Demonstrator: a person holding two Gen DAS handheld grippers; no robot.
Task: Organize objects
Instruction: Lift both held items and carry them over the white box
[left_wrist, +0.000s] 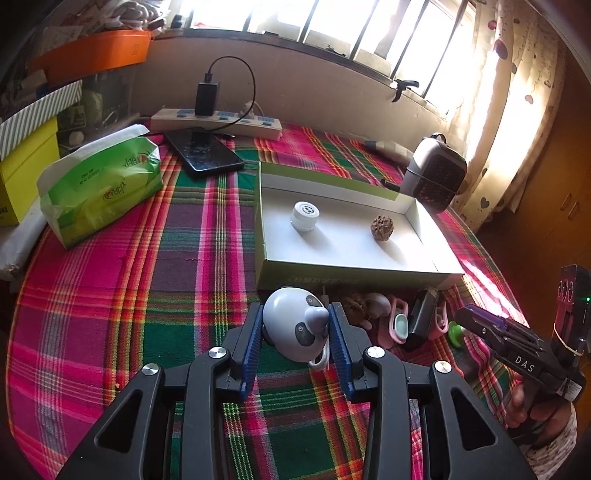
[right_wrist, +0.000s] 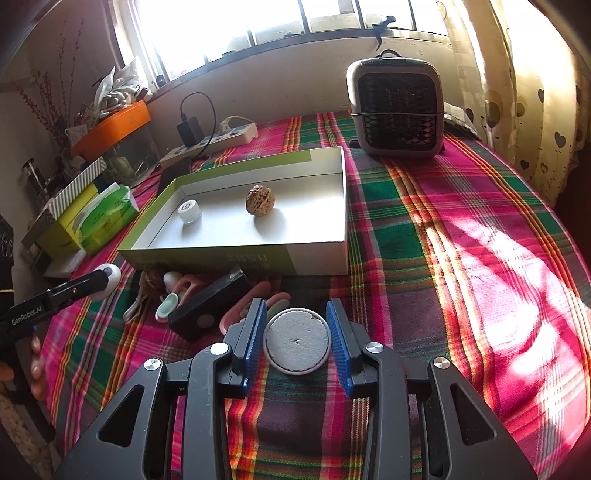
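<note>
Grippers both loaded beside the open box (right_wrist: 317, 258).
Left gripper (left_wrist: 295, 328) clamped a panda-faced toy (left_wrist: 295, 325); right gripper (right_wrist: 296, 339) clamped a round grey-topped disc (right_wrist: 296, 341).

Left claw (left_wrist: 295, 334) angled down toward surface, blue ribbed pads closed against both sides of rounded white-grey panda-faced gadget (left_wrist: 291, 321). Right claw (right_wrist: 296, 338) likewise tilted downward, pads pressing opposite edges of round white disc (right_wrist: 296, 341), its flat face toward camera. Each claw seen side-on from other's view. Person's hand (left_wrist: 535, 413) wraps right handle; fingertips (right_wrist: 35, 365) show behind left handle.
</note>
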